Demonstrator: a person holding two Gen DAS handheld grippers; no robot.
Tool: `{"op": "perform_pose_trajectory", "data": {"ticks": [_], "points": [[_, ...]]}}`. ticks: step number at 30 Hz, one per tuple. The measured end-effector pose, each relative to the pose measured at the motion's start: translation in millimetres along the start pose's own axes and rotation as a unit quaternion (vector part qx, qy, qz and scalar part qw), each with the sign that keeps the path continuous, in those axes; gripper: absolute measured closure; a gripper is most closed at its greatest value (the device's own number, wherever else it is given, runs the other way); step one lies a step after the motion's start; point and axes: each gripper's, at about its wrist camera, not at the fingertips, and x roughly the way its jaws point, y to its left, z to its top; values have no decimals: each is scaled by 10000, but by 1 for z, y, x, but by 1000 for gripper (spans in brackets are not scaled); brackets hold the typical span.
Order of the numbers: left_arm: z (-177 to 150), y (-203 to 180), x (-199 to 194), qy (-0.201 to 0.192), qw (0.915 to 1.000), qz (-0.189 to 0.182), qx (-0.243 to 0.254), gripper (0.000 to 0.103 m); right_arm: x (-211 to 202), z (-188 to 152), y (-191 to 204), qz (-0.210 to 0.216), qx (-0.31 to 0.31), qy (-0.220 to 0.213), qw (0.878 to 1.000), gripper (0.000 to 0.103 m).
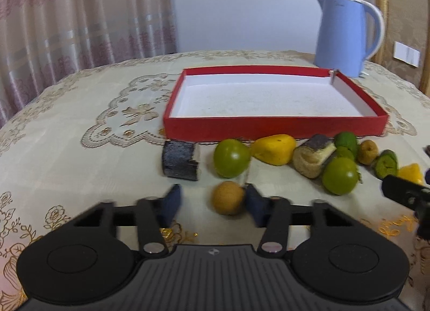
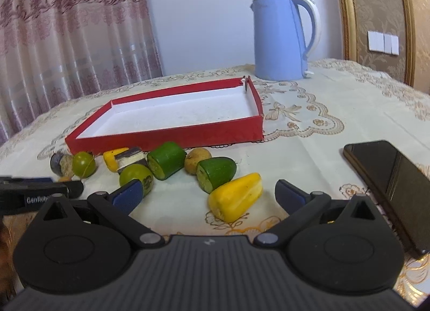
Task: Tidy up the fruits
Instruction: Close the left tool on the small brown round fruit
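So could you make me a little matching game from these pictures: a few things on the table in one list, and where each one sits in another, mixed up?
Things:
1. red tray
2. blue kettle
3. black phone
4. small brown round fruit

Places:
A. between the open fingers of the left gripper
B. at the table's right side, beside the right gripper
C. behind the tray's far right corner
D. just behind the row of fruit

Pairs: 1-D, 2-C, 3-B, 4-A
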Motion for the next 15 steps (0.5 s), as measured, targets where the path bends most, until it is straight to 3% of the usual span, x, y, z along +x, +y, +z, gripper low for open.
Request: {"op": "perform_pose_trajectory", "data": {"ticks": [1,3,10,15], "points": [[0,-1,-1,18,10000,-69,22,73,-1,0,1,-17,-67,0,10000,0],[0,-1,-2,31,9999,-89,36,77,-3,0,3,-50,-163,-19,9999,0],[-2,12,-11,-66,9992,-374,-102,78,-12,2,3,-129,-437,-54,9989,0],[2,12,-22,-323,9991,-285,-12,78,-11,1,-6,-9,-512,59,9987,0]]}}
